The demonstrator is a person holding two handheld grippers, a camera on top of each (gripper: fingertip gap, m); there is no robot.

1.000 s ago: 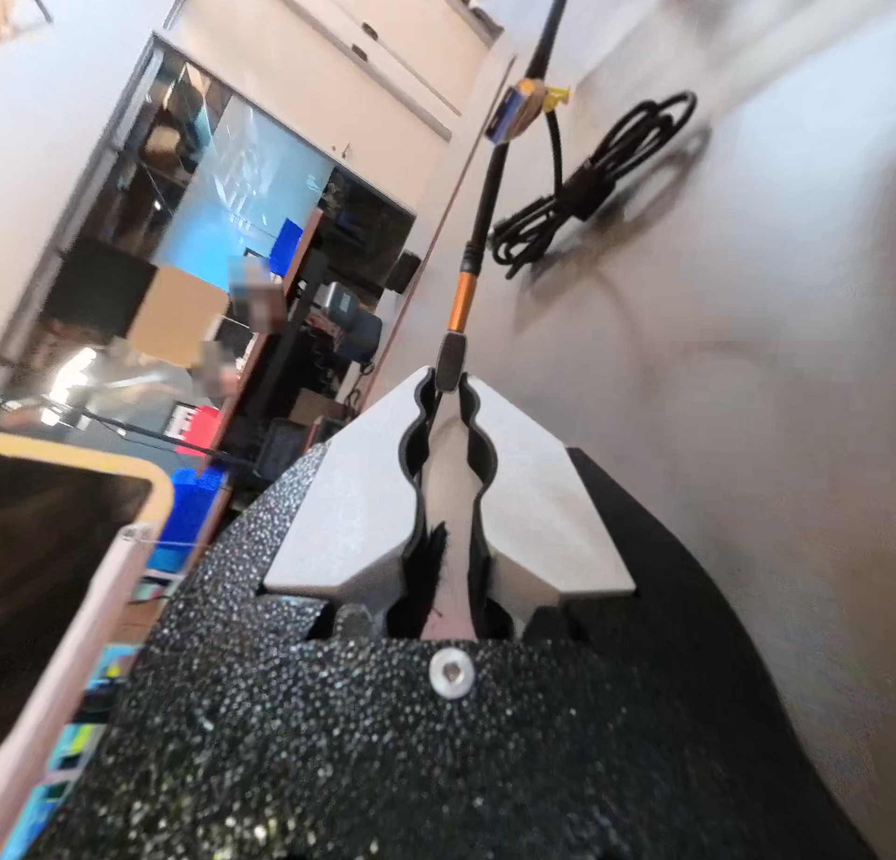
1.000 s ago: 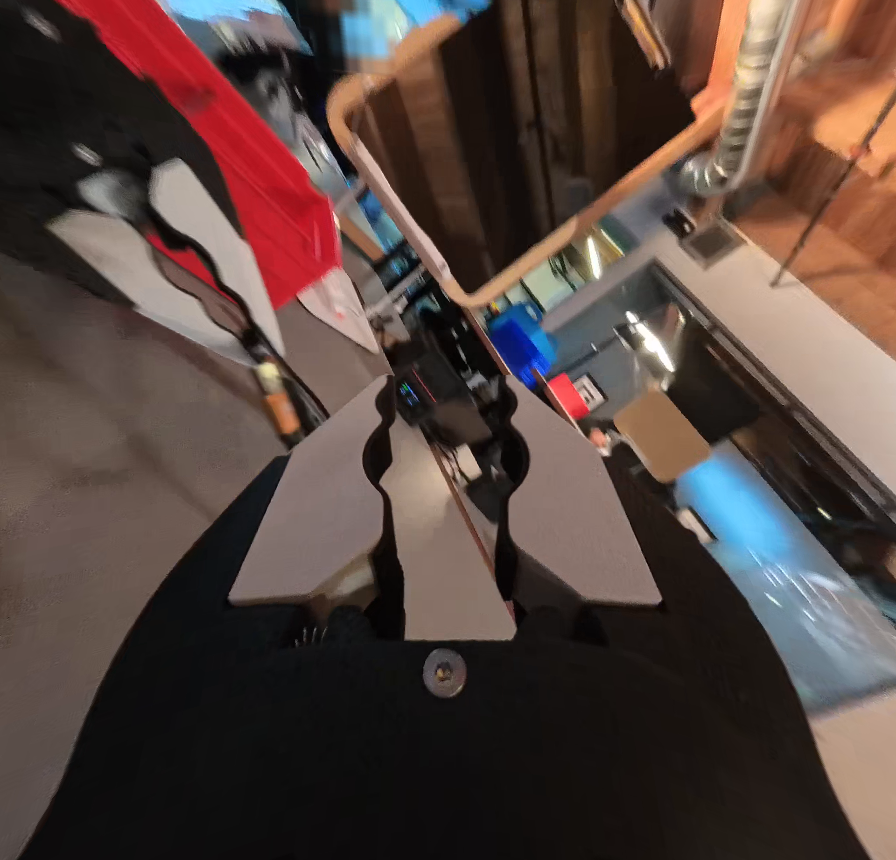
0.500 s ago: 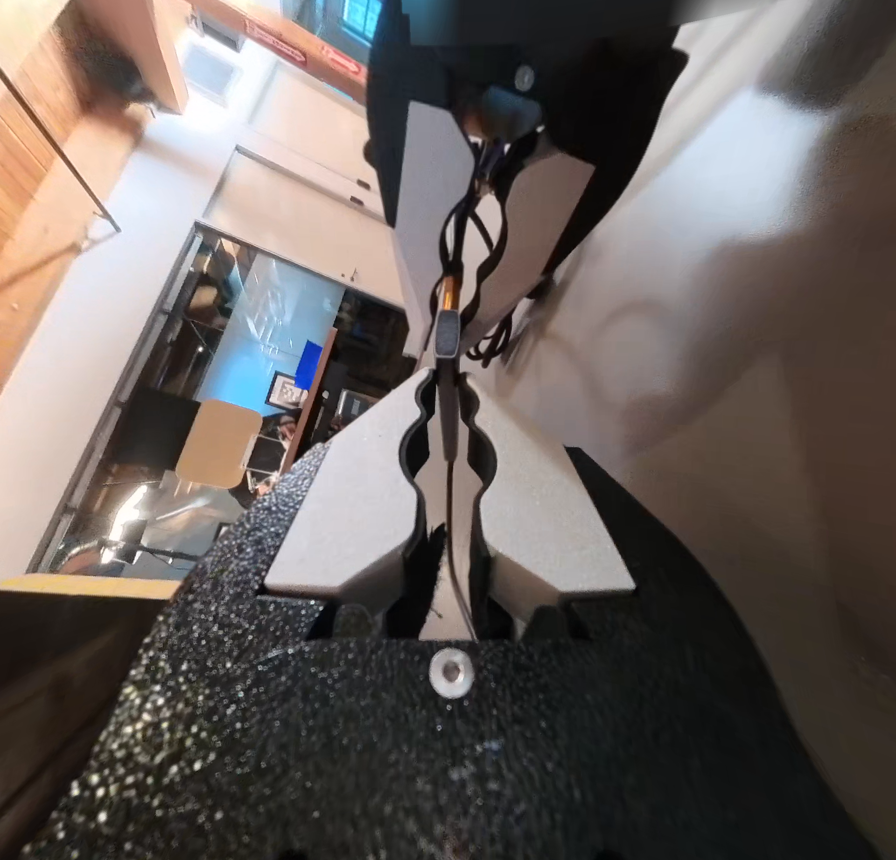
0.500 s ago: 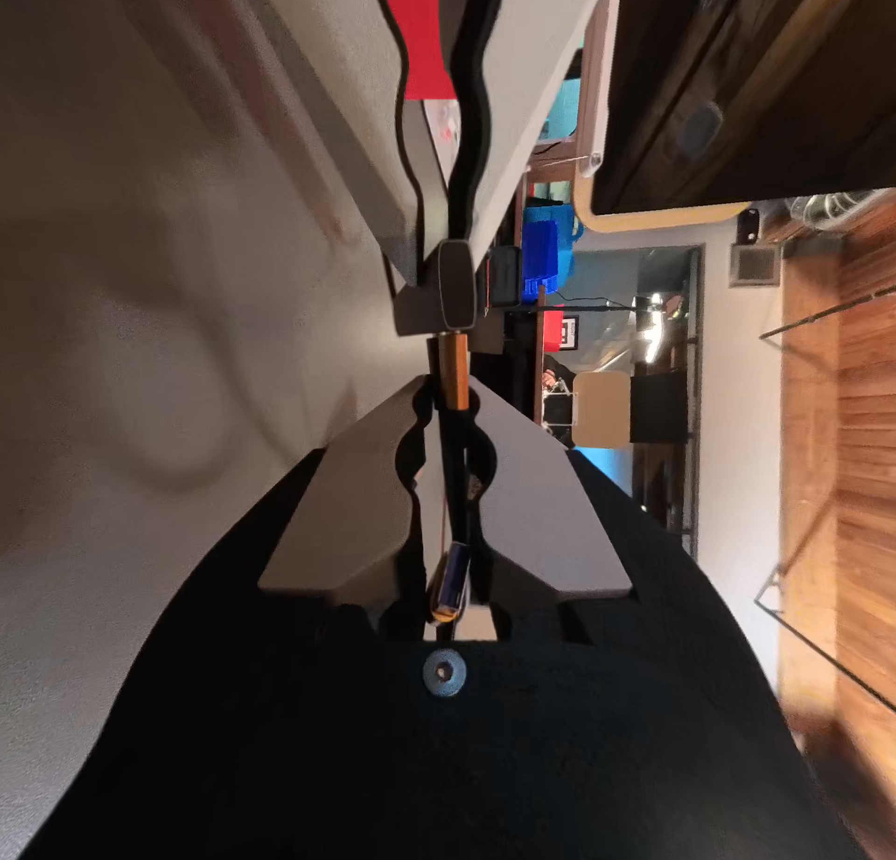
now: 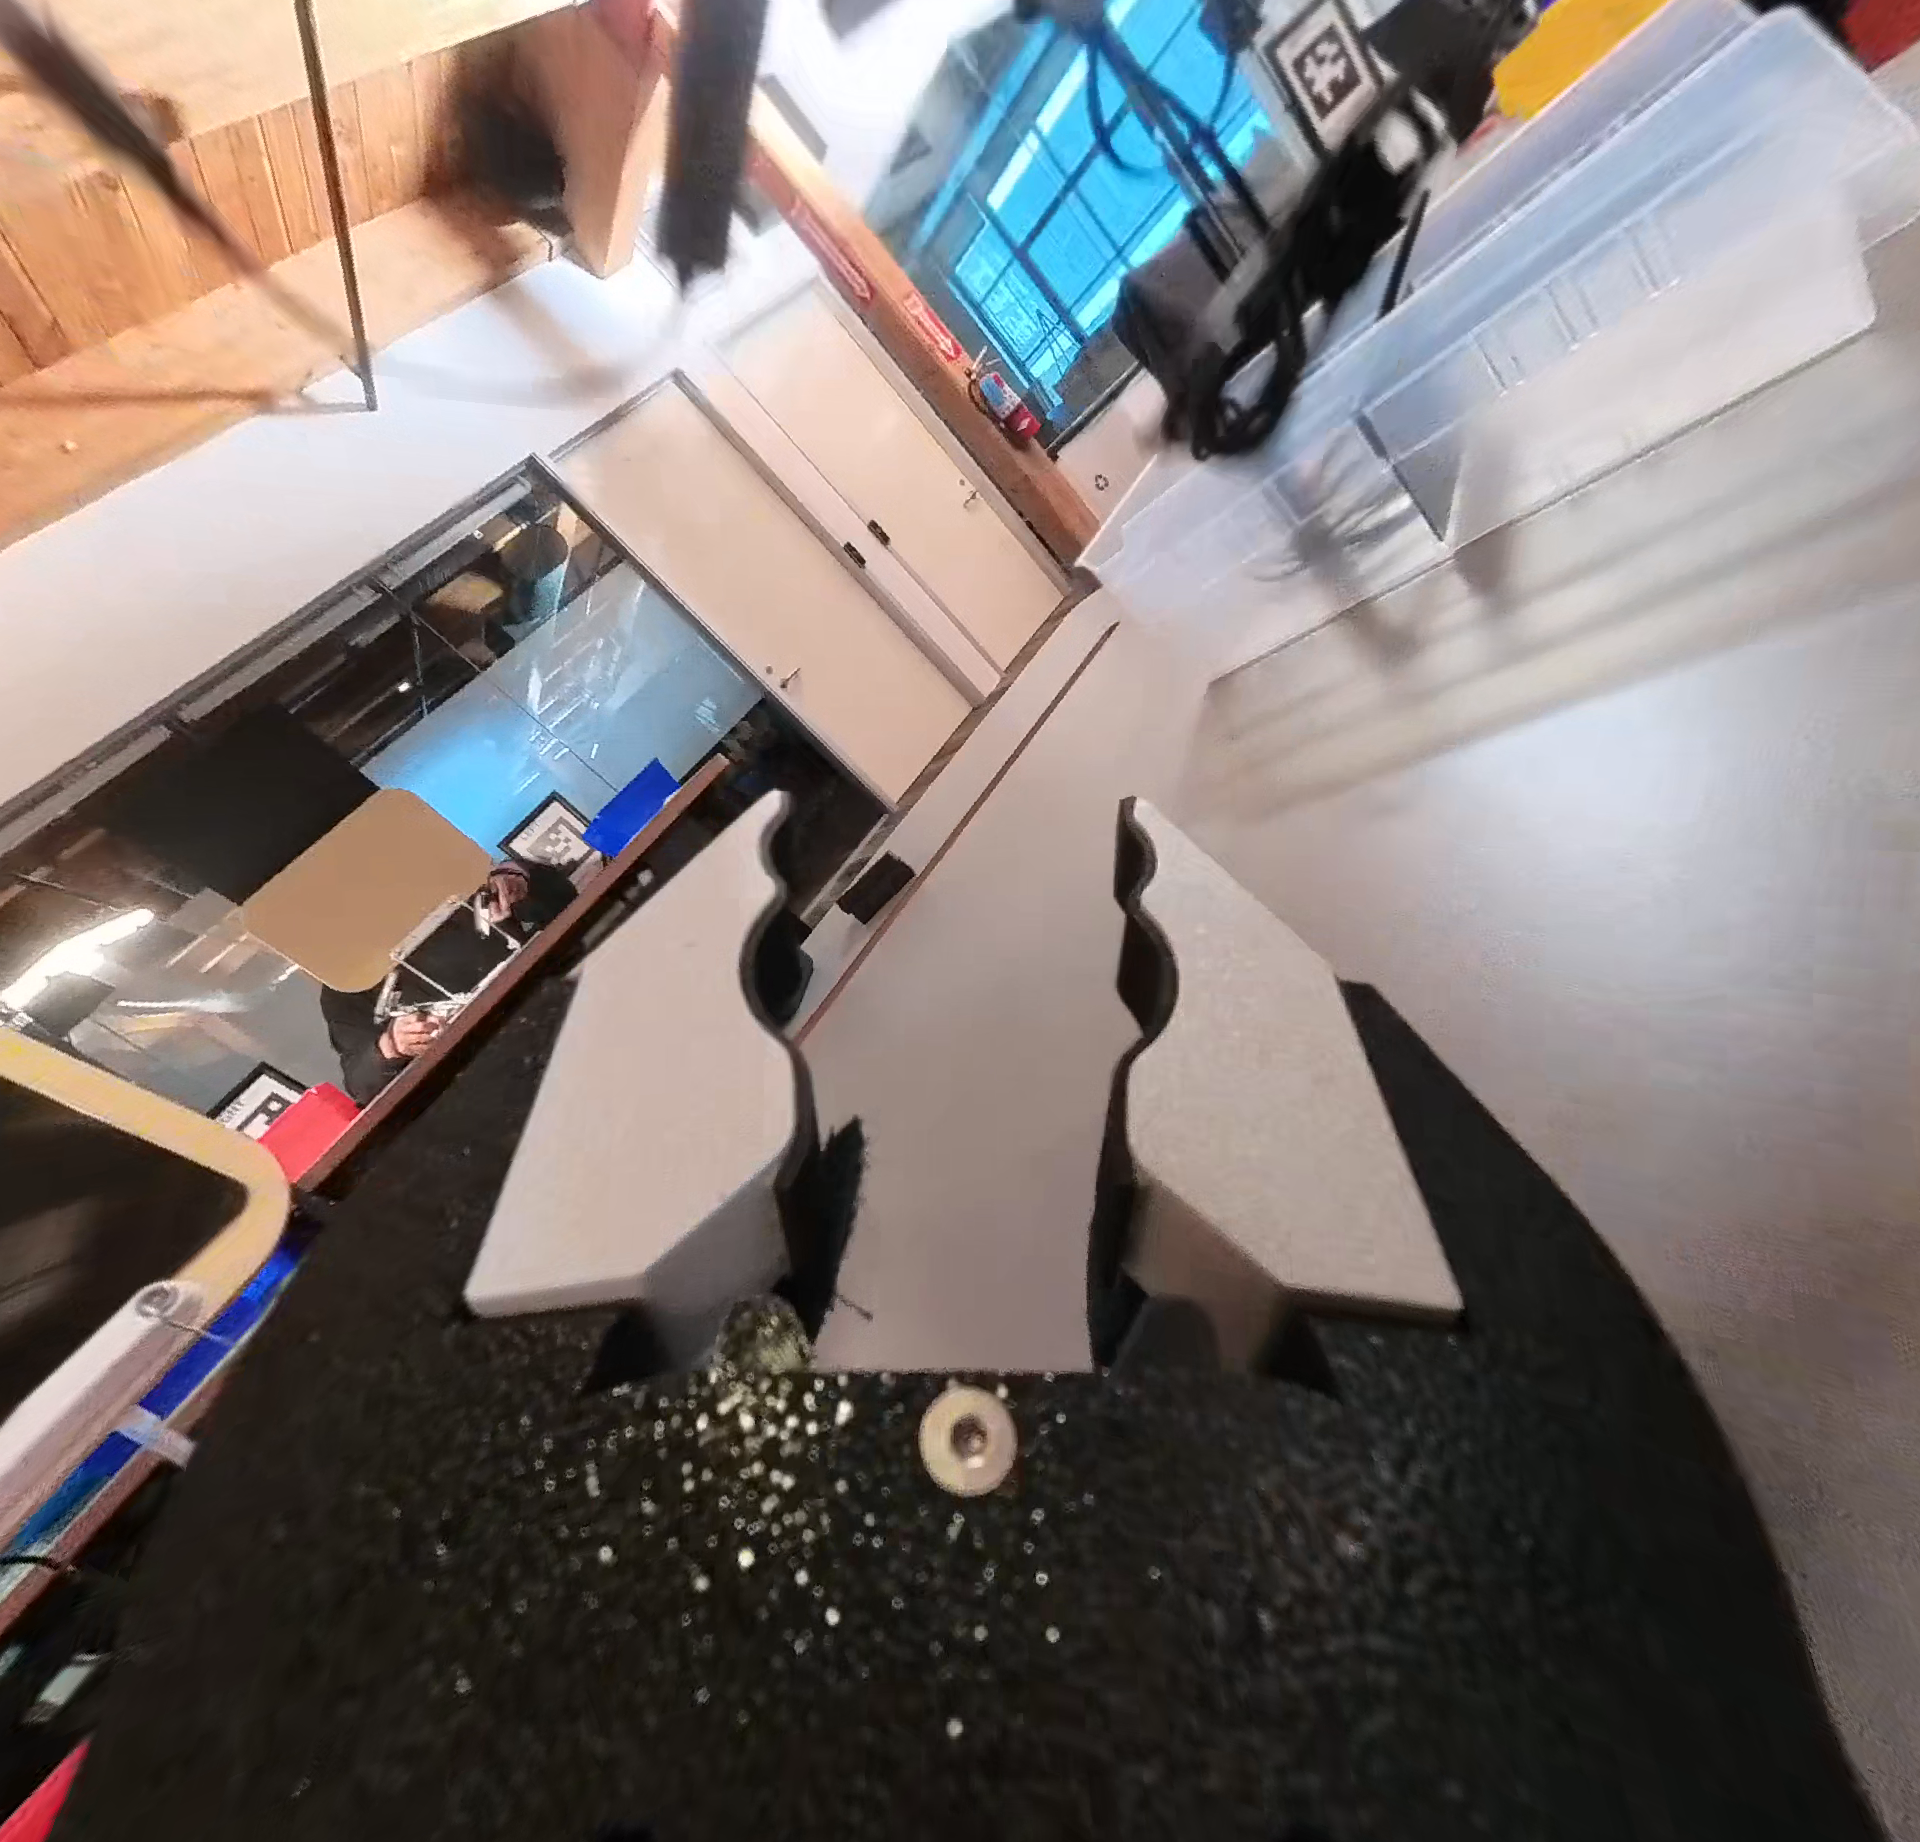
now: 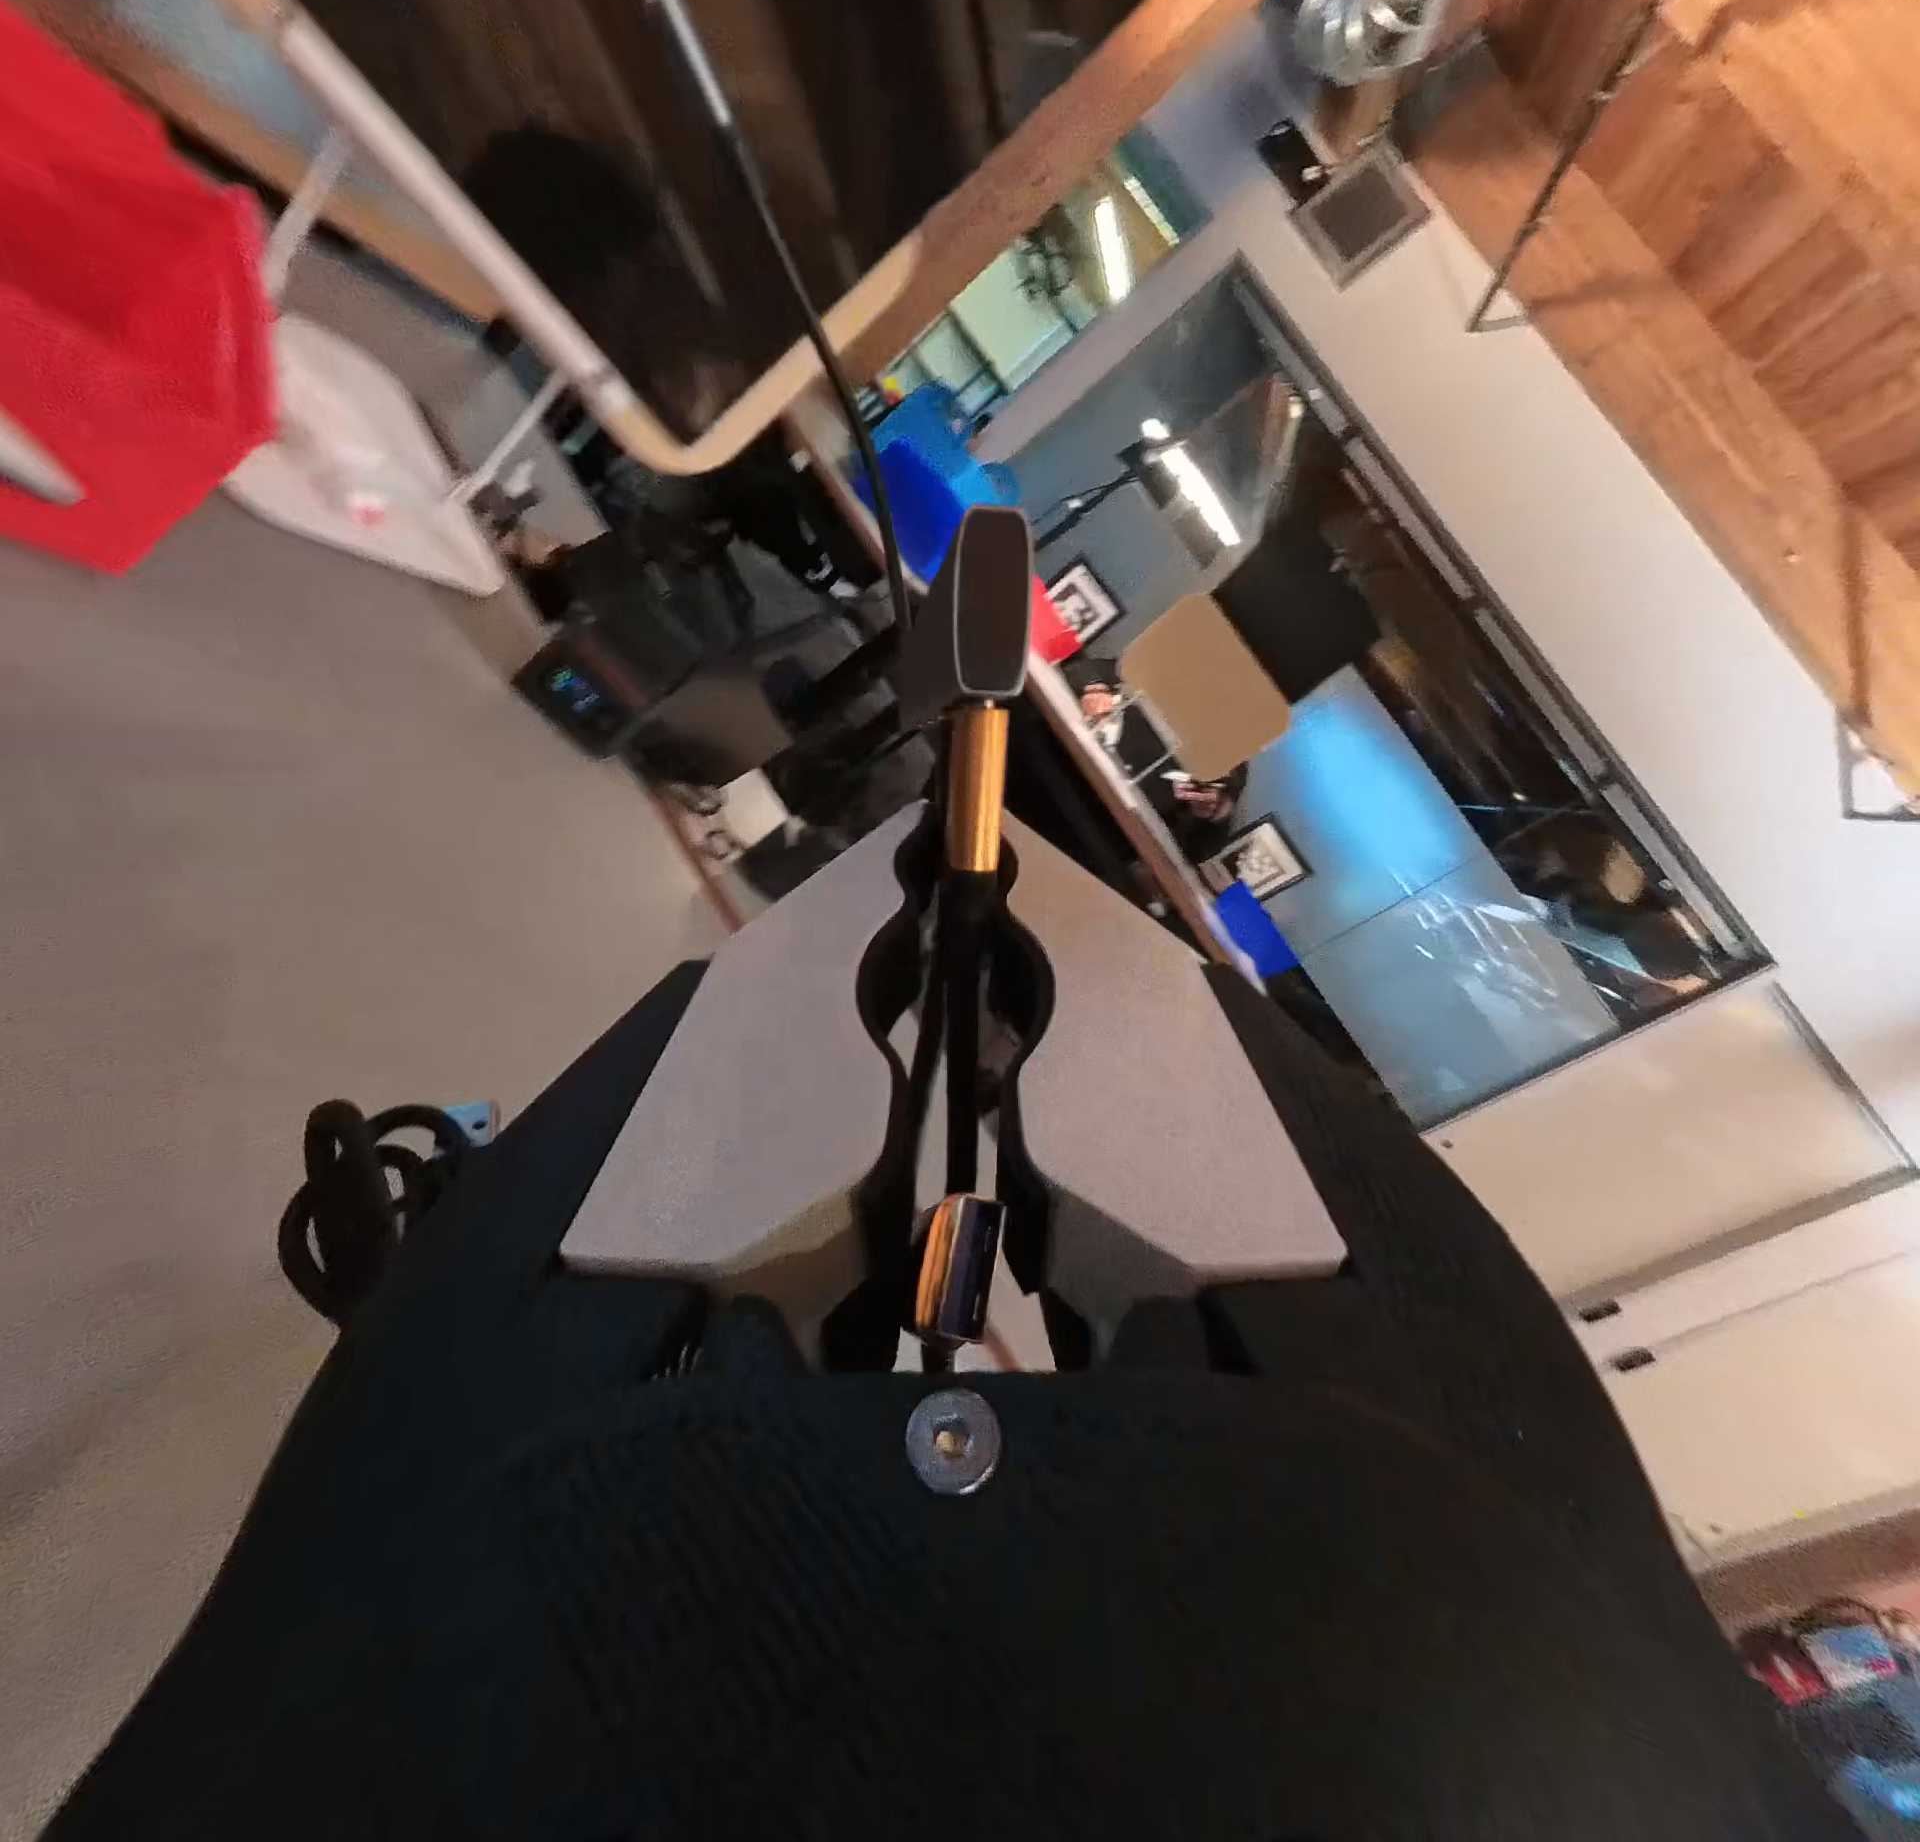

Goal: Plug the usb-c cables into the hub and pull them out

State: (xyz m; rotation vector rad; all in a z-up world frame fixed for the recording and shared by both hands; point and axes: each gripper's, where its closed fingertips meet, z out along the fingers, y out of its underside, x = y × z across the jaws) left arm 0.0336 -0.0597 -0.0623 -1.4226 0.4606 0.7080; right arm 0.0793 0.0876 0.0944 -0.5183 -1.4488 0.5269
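In the right wrist view my right gripper (image 6: 966, 847) is shut on a black USB-C cable just behind its orange plug sleeve (image 6: 975, 790). The plug sits in a small dark grey hub (image 6: 987, 597), which is held in the air beyond the fingertips. The hub's own thin black lead (image 6: 821, 338) runs up and away. A metal USB plug with a blue insert (image 6: 961, 1267) hangs between the fingers near the gripper base. In the left wrist view my left gripper (image 5: 951, 816) is open and empty over the grey table (image 5: 1558, 961).
Clear plastic bins (image 5: 1558, 286) stand at the table's far right, with a tangle of black cables (image 5: 1247, 358) beside them. A coiled black cable (image 6: 353, 1190) lies on the table left of my right gripper. A red bin (image 6: 104, 338) is at the far left. The grippers' ends are close to 20 cm from one another.
My left gripper has let go of the hub, opened and swung away from it. My right gripper has closed on the cable and now carries cable and hub together.
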